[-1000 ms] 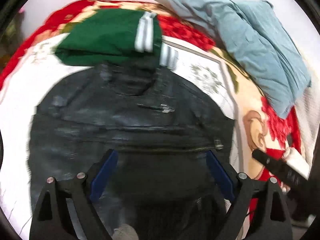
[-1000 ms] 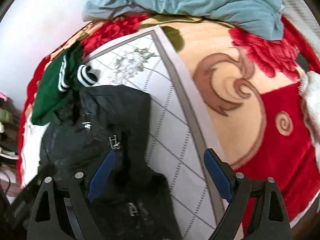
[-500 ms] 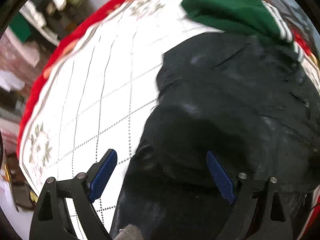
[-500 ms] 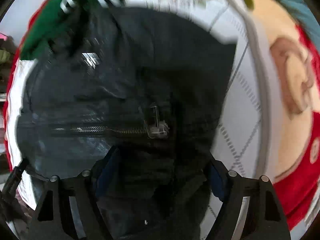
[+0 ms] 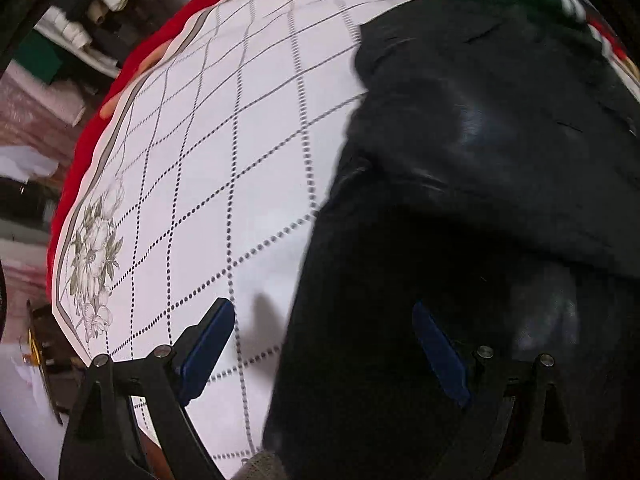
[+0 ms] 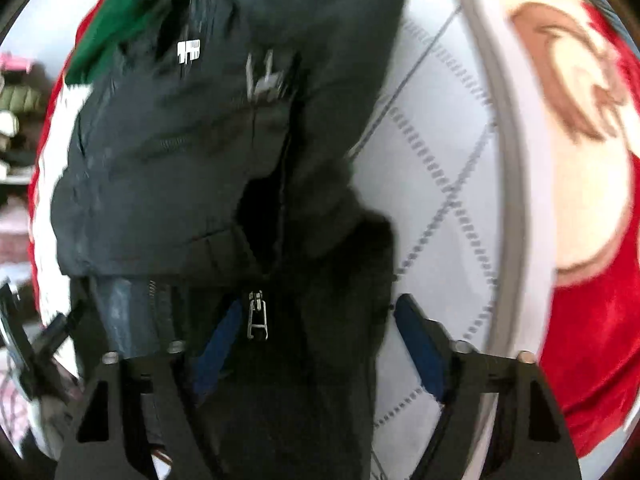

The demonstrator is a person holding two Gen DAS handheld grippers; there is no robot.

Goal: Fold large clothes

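Black jacket (image 6: pixel 208 140): spread on a bed, over a white blanket (image 5: pixel 224 152) with dotted diamond lines, a grey flower print and a red border.

Position, left hand-held gripper (image 5: pixel 320 344): points steeply down over the jacket's edge. Left blue pad (image 5: pixel 208 340) above bare blanket, right blue pad (image 5: pixel 438 354) above black cloth; the garment's edge runs between them. Jaws wide apart, gripping nothing.

Position, right hand-held gripper (image 6: pixel 320 344): points steeply down over a bunched fold of the jacket. The fold and a metal zipper pull (image 6: pixel 257 316) sit between its pads. Jaws have just been closing, part-way in; the right pad (image 6: pixel 420 344) stands beside the cloth's edge with no visible squeeze; the left pad's contact cannot be told.

Appearance: dark, slightly glossy fabric, rumpled; zip lines, a small white logo (image 6: pixel 188 51) on the chest.

Adjacent: green garment (image 6: pixel 116 20) with white stripes, touching the jacket's far end.
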